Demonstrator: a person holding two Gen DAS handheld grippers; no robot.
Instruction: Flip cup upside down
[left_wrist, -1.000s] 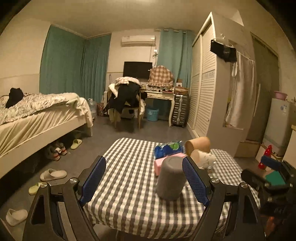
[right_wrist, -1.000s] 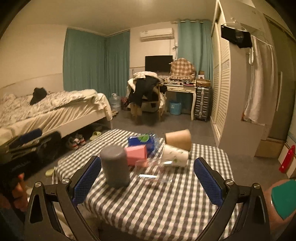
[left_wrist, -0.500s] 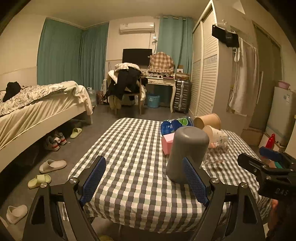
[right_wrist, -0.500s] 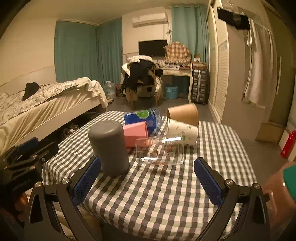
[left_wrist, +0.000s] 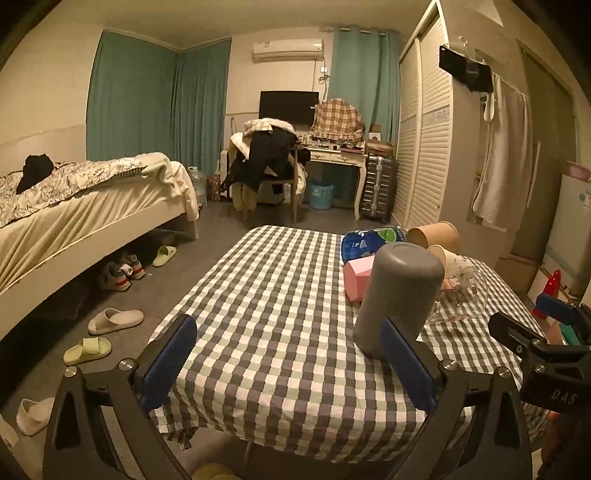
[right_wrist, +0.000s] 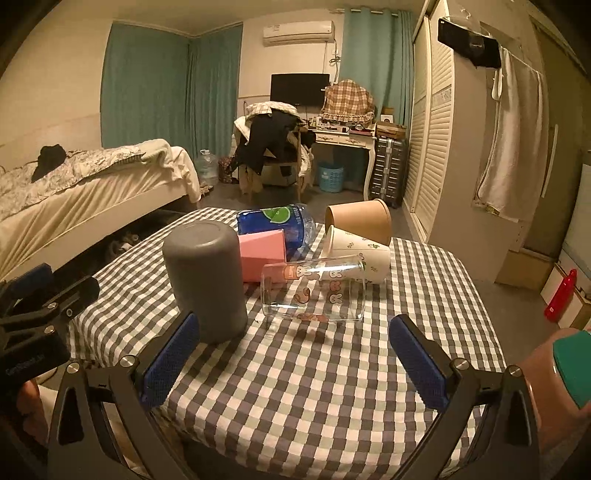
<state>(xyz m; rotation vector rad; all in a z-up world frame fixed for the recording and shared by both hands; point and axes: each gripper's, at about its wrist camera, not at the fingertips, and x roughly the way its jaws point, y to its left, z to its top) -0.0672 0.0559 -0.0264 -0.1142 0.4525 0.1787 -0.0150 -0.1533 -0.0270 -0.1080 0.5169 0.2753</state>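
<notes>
A grey cup (left_wrist: 399, 299) stands mouth down on the checked table (left_wrist: 273, 317); it also shows in the right wrist view (right_wrist: 207, 284). My left gripper (left_wrist: 288, 362) is open and empty, its right finger just in front of the grey cup. My right gripper (right_wrist: 295, 354) is open and empty, low over the table's front. A clear glass (right_wrist: 314, 288) with rabbit prints lies on its side just beyond it. A white paper cup (right_wrist: 358, 254), a brown paper cup (right_wrist: 360, 219) and a pink cup (right_wrist: 262, 254) lie on their sides behind.
A blue water bottle (right_wrist: 280, 225) lies at the back of the table (right_wrist: 317, 376). A bed (left_wrist: 85, 214) with slippers (left_wrist: 114, 321) beside it is to the left. A wardrobe (left_wrist: 428, 147) and a red bottle (right_wrist: 561, 295) are to the right.
Both grippers have moved closer to the table and cups, so the grey cup and glass look larger. The left gripper has shifted left, leaving the grey cup behind its right finger.
</notes>
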